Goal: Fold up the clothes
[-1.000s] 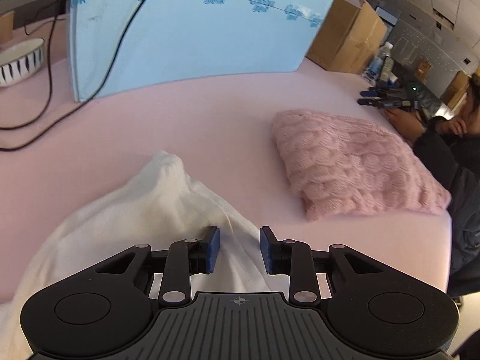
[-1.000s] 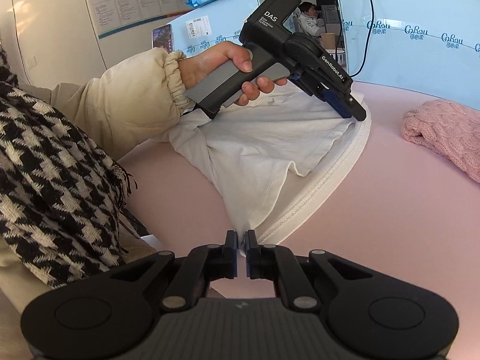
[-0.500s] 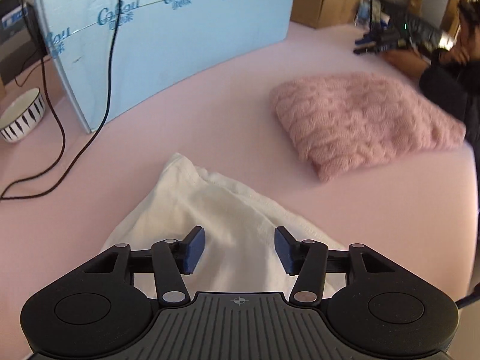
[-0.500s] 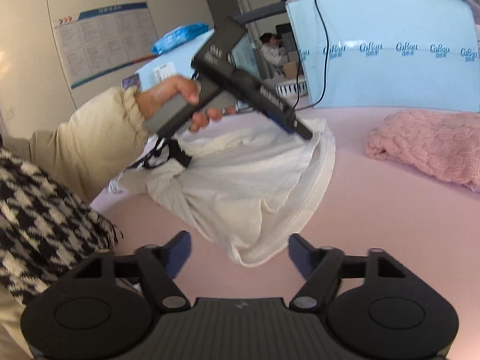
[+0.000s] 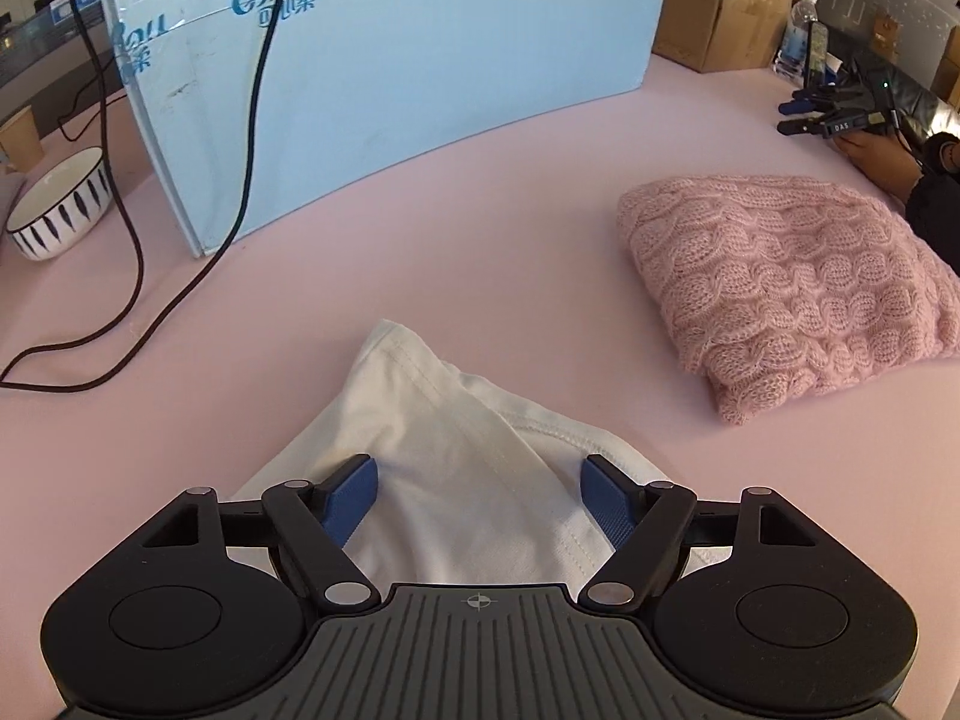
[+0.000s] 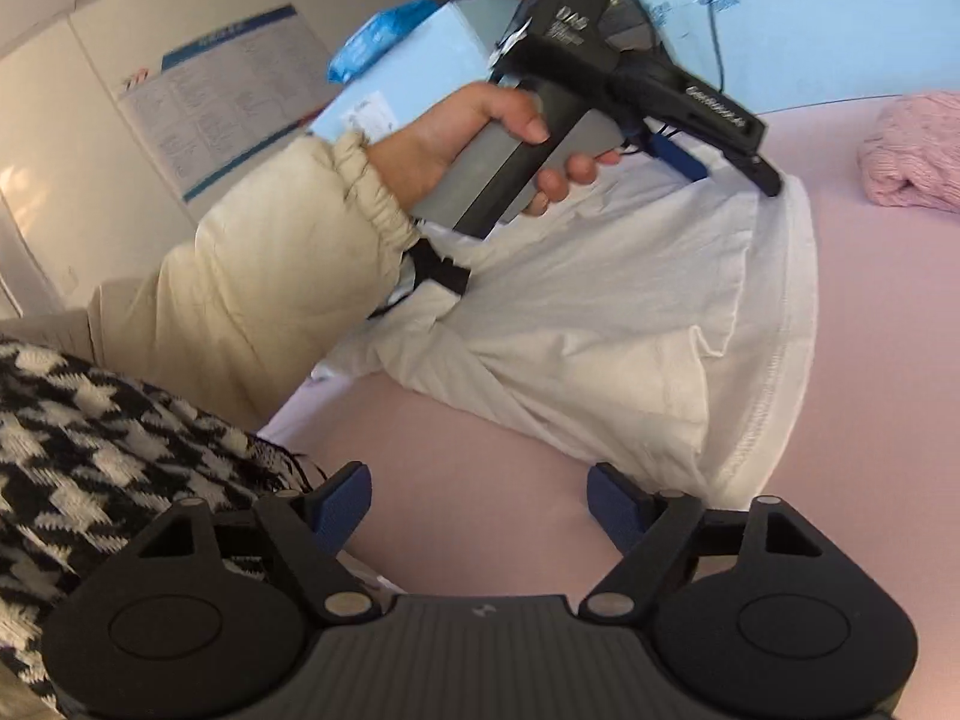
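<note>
A white garment (image 5: 456, 468) lies bunched on the pink table (image 5: 480, 240); it also shows in the right wrist view (image 6: 630, 324). My left gripper (image 5: 480, 495) is open, its blue pads spread above the cloth and holding nothing. In the right wrist view the left gripper (image 6: 726, 150) hovers over the garment's far edge, held by a hand. My right gripper (image 6: 480, 504) is open and empty over bare table, its right pad next to the garment's hem. A folded pink knit sweater (image 5: 792, 288) lies to the right.
A light blue printed board (image 5: 384, 72) stands at the back with a black cable (image 5: 138, 276) trailing across the table. A striped bowl (image 5: 57, 204) sits far left. Cardboard boxes (image 5: 726, 6) and another person's hand with grippers (image 5: 840, 120) are at the far right.
Both grippers opened wide. The right gripper let go of the garment's hem and swung left. The left gripper released the cloth, which has settled on the table.
</note>
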The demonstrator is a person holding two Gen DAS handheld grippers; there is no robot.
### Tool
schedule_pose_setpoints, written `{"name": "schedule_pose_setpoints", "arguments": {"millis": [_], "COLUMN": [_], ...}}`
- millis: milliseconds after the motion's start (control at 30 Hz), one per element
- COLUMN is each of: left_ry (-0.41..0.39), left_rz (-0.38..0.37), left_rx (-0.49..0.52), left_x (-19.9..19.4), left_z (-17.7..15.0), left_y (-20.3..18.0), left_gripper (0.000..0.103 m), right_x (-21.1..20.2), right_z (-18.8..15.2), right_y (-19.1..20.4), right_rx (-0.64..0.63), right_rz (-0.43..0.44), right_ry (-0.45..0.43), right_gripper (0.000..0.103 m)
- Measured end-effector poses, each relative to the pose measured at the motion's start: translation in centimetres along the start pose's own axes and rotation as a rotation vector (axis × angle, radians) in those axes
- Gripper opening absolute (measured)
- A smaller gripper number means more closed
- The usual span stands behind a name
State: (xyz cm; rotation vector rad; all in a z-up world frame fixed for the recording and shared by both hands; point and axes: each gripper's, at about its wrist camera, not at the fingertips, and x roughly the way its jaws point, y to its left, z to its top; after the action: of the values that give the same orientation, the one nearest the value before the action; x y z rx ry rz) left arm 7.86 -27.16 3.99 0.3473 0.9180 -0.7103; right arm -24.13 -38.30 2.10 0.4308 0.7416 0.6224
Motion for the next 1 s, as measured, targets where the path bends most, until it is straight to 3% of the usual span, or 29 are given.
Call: {"name": "schedule_pose_setpoints", "arguments": {"millis": [67, 133, 200, 267, 333, 367, 467, 500, 567, 633, 700, 800, 900, 1000], "left_ry": [-0.055, -0.159, -0.299, -0.342, -0.317, -0.284, -0.183, -0.153, -0.13, -0.119, -0.101, -0.062, -0.056, -0.092], "left_rz": [0.006, -0.009, -0.066, -0.12, -0.159, -0.14, -0.028, 0.028, 0.096, 0.082, 0.017, -0.079, -0.075, -0.088], "left_rx": [0.003, -0.034, -0.138, -0.228, -0.335, -0.368, -0.448, -0.498, -0.618, -0.724, -0.789, -0.854, -0.825, -0.851], "left_x": [-1.7, -4.9, -9.8, -13.0, -16.8, -18.0, -20.8, -21.7, -23.5, -24.6, -24.9, -24.1, -23.7, -23.2], "left_z": [0.0, -0.6, -2.9, -5.2, -9.3, -11.3, -17.3, -20.2, -25.5, -29.4, -31.6, -33.4, -33.2, -33.4], "left_y": [0.1, 0.6, 2.3, 4.1, 7.1, 8.4, 11.0, 11.7, 13.1, 14.0, 14.4, 14.6, 14.2, 14.5], "left_gripper": [0.076, 0.077, 0.077, 0.077, 0.081, 0.083, 0.084, 0.084, 0.084, 0.084, 0.084, 0.084, 0.084, 0.088], "right_x": [-1.8, -3.5, -3.9, -4.0, -3.2, -2.8, -1.1, -0.8, -1.0, -1.5, -1.4, -0.7, -0.5, -0.5], "right_z": [-1.0, -1.9, -2.0, -1.9, -1.7, -1.6, -1.1, -1.1, -1.3, -1.4, -1.3, -0.7, -0.8, -1.2], "right_y": [0.8, 2.0, 2.8, 3.6, 4.2, 4.3, 3.2, 2.1, 0.4, -0.9, -1.1, -1.2, -0.8, -1.0], "right_rx": [0.03, 0.028, 0.036, 0.047, 0.045, 0.049, 0.206, 0.313, 0.458, 0.591, 0.62, 0.683, 0.716, 0.716], "right_rz": [-0.027, -0.031, -0.019, -0.004, -0.002, -0.01, -0.109, -0.115, -0.07, -0.053, -0.09, -0.157, -0.23, -0.292], "right_ry": [-0.048, -0.099, -0.116, -0.128, -0.096, -0.077, 0.034, 0.063, 0.043, -0.01, -0.074, -0.099, -0.152, -0.234], "right_gripper": [0.086, 0.088, 0.09, 0.091, 0.091, 0.091, 0.09, 0.089, 0.089, 0.089, 0.088, 0.088, 0.08, 0.078]}}
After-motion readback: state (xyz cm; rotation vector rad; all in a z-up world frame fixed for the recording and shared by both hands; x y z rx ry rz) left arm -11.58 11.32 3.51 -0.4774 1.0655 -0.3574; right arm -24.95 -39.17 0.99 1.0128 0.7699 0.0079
